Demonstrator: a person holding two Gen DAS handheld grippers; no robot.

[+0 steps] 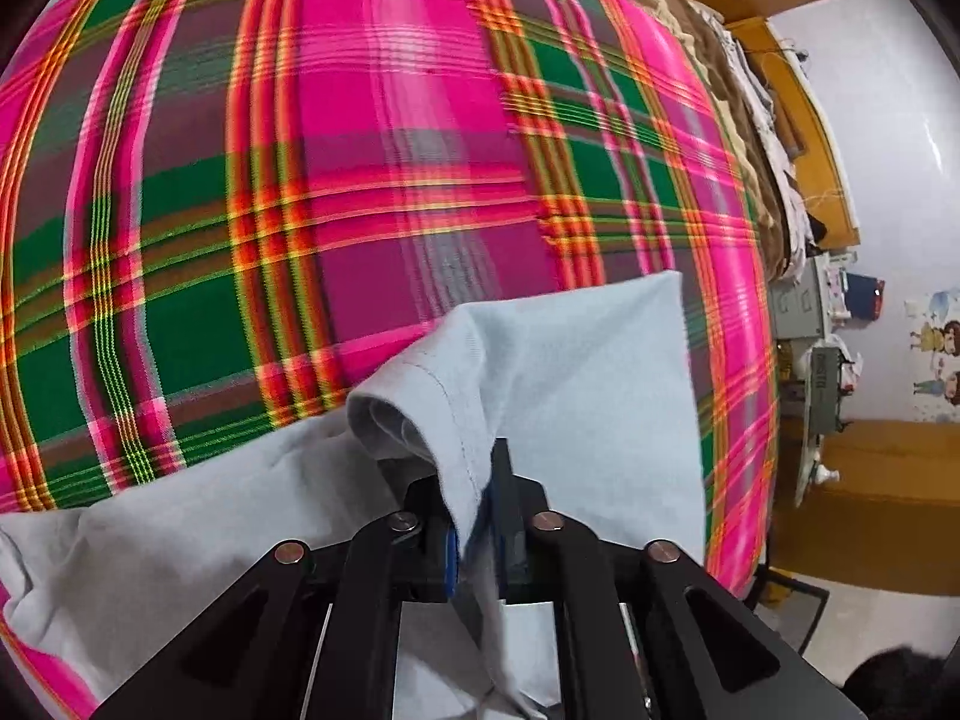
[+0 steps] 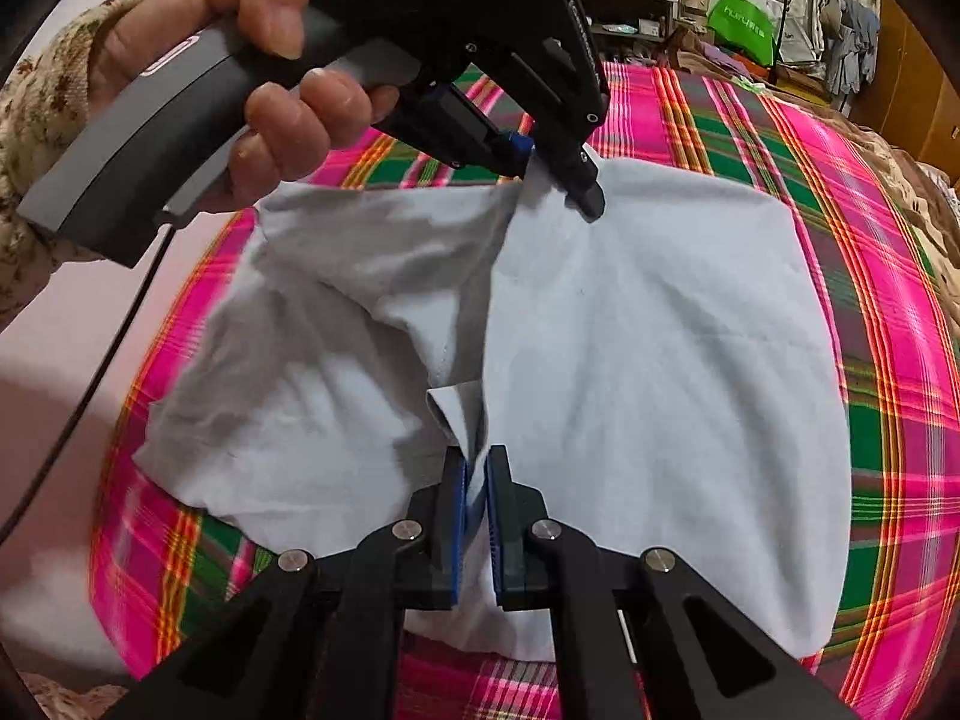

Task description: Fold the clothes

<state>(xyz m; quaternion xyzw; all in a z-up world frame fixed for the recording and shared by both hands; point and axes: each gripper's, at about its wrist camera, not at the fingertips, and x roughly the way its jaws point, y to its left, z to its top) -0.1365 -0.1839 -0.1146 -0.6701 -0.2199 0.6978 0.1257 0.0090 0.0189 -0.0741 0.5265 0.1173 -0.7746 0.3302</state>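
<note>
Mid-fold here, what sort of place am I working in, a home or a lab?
Most likely a lived-in home room, used partly for storage. The pale garment lies on a pink-and-green plaid cloth, cartoon stickers decorate the wall, and cluttered shelves with cardboard boxes stand at the back.

left gripper point(image 2: 549, 171): clamped, hand point(image 2: 240, 66) on handle | right gripper point(image 2: 477, 516): clamped, low

Garment point(image 2: 630, 348) lying on the bedspread point(image 2: 888, 276); left gripper point(image 2: 549, 171) at its far edge, right gripper point(image 2: 477, 480) at its near edge.
</note>
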